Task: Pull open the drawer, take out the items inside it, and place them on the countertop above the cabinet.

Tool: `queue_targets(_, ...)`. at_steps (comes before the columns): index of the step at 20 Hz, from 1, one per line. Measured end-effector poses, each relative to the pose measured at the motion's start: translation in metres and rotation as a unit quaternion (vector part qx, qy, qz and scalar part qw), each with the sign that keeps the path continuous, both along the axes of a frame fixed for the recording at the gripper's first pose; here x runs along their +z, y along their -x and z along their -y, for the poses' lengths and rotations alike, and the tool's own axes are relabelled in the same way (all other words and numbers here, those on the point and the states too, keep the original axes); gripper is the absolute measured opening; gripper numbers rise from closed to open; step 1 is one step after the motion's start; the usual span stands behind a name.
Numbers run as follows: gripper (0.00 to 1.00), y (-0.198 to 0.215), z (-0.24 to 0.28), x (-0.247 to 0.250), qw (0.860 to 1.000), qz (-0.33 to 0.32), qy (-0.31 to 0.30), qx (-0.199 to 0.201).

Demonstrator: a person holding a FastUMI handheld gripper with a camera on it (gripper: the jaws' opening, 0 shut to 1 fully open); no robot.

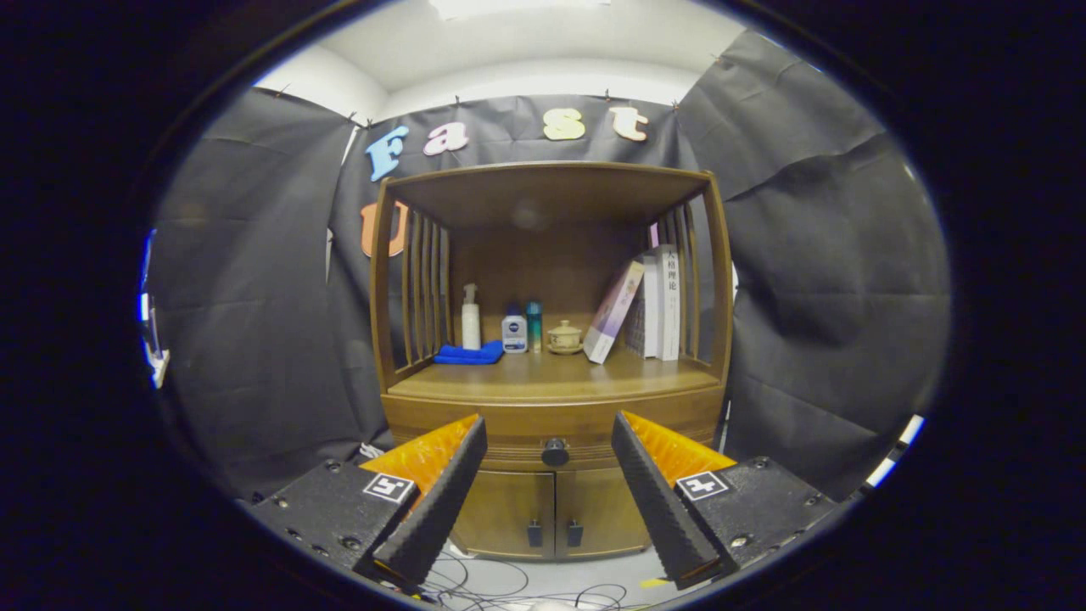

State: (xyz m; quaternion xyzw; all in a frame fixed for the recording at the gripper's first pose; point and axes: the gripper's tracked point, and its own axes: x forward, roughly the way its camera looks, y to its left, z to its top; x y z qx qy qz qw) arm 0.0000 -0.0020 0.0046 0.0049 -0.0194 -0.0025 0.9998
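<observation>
While the drawer point(553, 428) sits closed at lower centre of the frame, your tool point(550, 441) is spread wide and empty, framing its knob point(555, 451). You're on approach: advance, then pinch the knob squarely.

- White book point(669, 301), upright at the right end of the countertop point(551, 382): its spine carries a column of Chinese characters, too small to read with certainty.
- Small white bottle point(514, 332), mid-countertop: dark round logo, illegible.

closed wooden drawer point(553, 443), dark round knob point(555, 451), under bare countertop point(551, 383)
</observation>
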Motion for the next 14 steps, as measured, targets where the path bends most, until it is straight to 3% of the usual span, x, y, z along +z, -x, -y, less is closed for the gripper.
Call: queue_targets(14,0.97,-0.166,0.026,-0.084,0.998,-0.056,0.0,-0.014)
